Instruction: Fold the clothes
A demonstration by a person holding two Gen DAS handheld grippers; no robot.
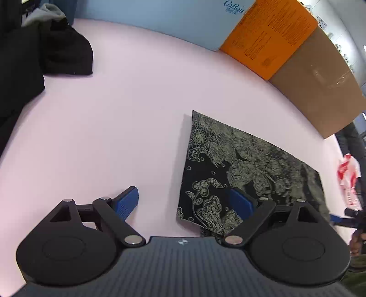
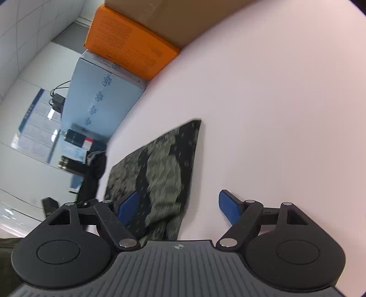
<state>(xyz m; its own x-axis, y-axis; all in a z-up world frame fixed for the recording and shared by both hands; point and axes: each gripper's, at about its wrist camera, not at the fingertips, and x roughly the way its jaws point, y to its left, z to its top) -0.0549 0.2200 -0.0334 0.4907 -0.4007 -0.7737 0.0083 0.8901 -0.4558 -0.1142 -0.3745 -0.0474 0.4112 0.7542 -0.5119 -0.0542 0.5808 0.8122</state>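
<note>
A: Start close. How do the left tongs [image 1: 184, 204] stand?

B: Spread wide, with nothing between the pads. One blue pad [image 1: 127, 202] hangs over the bare pink table [image 1: 114, 128]; the other sits over the near corner of the cloth [image 1: 240, 164].

A: And the cloth itself?

B: Black with a pale floral lace pattern, folded flat into a rough rectangle. It lies on the table just ahead of the left tongs and towards their right side, its far corner pointing away from them.

A: The right tongs [image 2: 177, 206]?

B: Also apart and gripping nothing. The left pad [image 2: 127, 208] is over the cloth [image 2: 160, 173], the right one over bare table [image 2: 263, 114]. From there the cloth lies ahead and to the left, and it looks blurred.

A: Do the two tongs see each other?

B: At the far right edge of the left view a dark gripper part and a hand show, too cut off to say more.

A: Further out?

B: Well beyond the left tongs, to their left, a heap of dark clothes [image 1: 66, 52] rests on the table. Along the far edge stand a blue box [image 1: 178, 20], an orange box [image 1: 270, 36] and a brown carton [image 1: 320, 82], side by side.
</note>
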